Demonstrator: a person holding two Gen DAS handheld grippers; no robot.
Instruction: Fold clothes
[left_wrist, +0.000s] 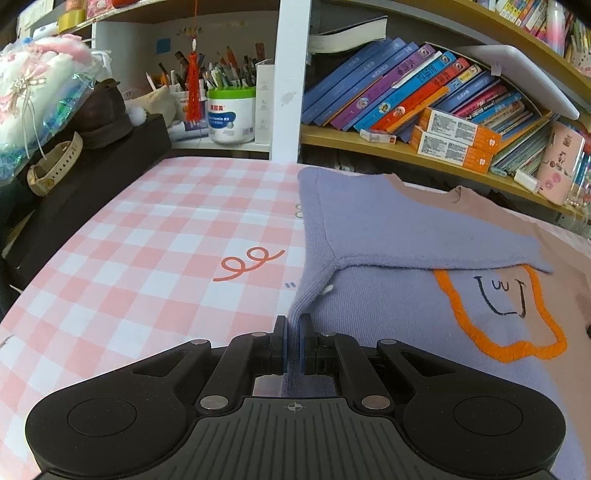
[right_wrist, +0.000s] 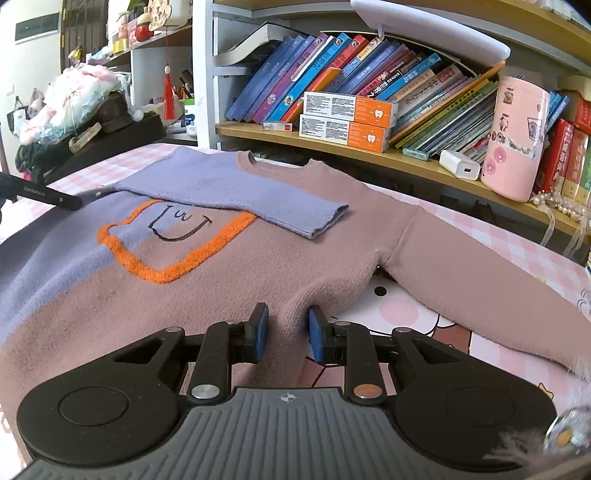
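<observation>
A knit sweater (right_wrist: 258, 266), half lilac and half dusty pink, lies face up on the pink checked tablecloth (left_wrist: 147, 258). It has an orange outline with a drawn face (right_wrist: 177, 236). Its lilac sleeve (right_wrist: 236, 192) is folded across the chest; it also shows in the left wrist view (left_wrist: 406, 229). The pink sleeve (right_wrist: 480, 288) stretches out to the right. My left gripper (left_wrist: 294, 325) is shut on the lilac side edge of the sweater (left_wrist: 306, 295). My right gripper (right_wrist: 286, 321) has its jaws a little apart, with a raised ridge of the pink side edge between the pads.
A bookshelf (right_wrist: 369, 155) with slanted books, orange boxes (right_wrist: 347, 122) and a pink canister (right_wrist: 517, 136) runs along the table's far side. A black box (left_wrist: 92, 184) with a watch, a shoe and soft toys stands at the far left. A pen tub (left_wrist: 231, 114) sits behind.
</observation>
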